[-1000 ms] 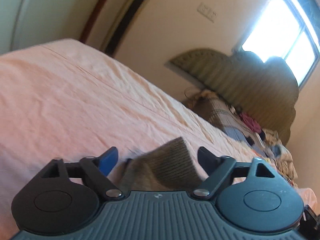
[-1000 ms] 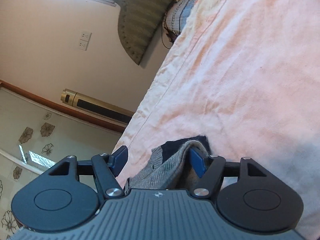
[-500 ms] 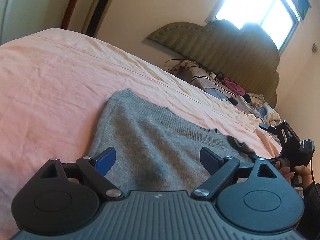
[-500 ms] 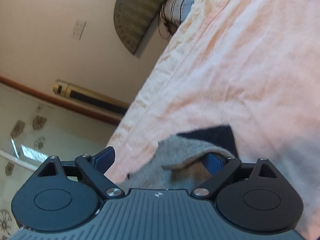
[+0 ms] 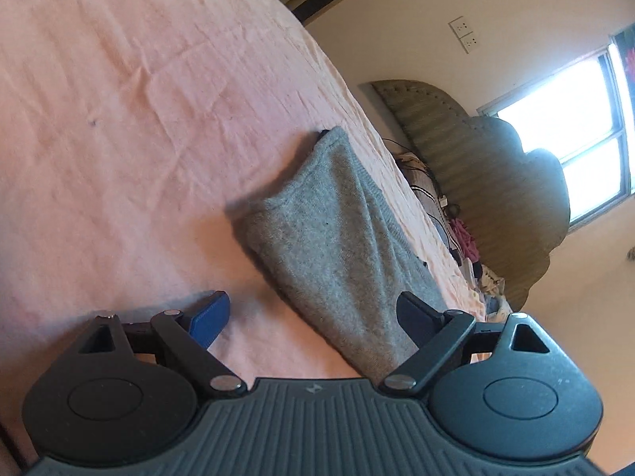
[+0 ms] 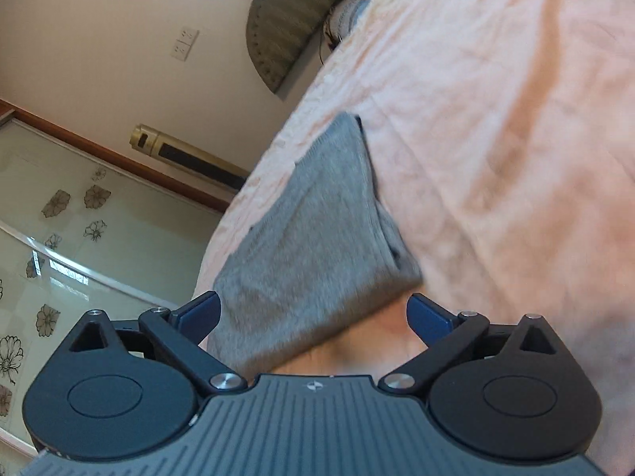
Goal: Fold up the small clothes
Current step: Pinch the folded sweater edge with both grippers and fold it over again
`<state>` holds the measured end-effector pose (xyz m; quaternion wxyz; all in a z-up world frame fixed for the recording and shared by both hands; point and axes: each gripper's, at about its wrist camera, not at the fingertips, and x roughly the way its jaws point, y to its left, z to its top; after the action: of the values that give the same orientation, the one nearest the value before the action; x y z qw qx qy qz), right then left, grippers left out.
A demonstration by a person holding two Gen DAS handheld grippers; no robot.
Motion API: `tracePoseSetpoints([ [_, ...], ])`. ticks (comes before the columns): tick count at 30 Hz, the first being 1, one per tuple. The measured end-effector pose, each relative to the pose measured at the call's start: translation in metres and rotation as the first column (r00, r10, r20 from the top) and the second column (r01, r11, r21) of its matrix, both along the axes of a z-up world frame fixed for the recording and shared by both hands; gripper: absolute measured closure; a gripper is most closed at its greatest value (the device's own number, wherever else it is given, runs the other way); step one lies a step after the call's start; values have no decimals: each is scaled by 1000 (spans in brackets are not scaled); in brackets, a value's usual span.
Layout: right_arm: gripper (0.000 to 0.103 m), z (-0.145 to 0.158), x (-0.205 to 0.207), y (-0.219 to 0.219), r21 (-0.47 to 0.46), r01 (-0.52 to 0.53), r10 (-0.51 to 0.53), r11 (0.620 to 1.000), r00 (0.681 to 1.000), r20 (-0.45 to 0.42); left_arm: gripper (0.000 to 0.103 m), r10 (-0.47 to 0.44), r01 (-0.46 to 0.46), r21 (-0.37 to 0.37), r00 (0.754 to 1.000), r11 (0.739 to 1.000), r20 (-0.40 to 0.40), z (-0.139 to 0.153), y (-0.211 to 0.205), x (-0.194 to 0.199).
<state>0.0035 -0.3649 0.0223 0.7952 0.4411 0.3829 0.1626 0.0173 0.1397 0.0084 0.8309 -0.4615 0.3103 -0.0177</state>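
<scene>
Grey knit sweater point(image 5: 333, 234) is laid folded on pink bedsheet point(image 5: 119, 119); left gripper point(image 5: 313, 315) and right gripper point(image 6: 313, 315) are both spread wide, nothing clamped, sweater seen between fingers

A grey knitted garment point(image 5: 337, 238) lay folded on the pink bedsheet point(image 5: 119, 119) — a long, narrow wedge of soft, fuzzy wool running away toward the headboard end of the bed. Its layers were stacked, with a rounded fold along one long side and a ribbed edge along the other. A sliver of dark fabric showed at the far tip. From the right wrist view the same garment point(image 6: 317, 218) tapered to a point — flat, its near end blurred.
</scene>
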Motion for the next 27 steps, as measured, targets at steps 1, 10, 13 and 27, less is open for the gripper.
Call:
tracePoseSetpoints([
  [1,4,-1,0,7,-36,2,-2,999,1000,8,6,16,-16,-20,1000,1000,10,-1,-3,8],
  [10,57,-9,69,44,-91,124,-123,988,992,16,71,51,-42,106,995,993,-82,3,-26,66],
  [13,90,-25,79,41,-75,108,-110,991,994,-23,98,24,-7,167,995,986,-99,-1,-29,67],
  [27,87,20,-31,8,-175,-125,129,977,991,14,98,-240,248,275,969,929,-62,27,-5,-87],
])
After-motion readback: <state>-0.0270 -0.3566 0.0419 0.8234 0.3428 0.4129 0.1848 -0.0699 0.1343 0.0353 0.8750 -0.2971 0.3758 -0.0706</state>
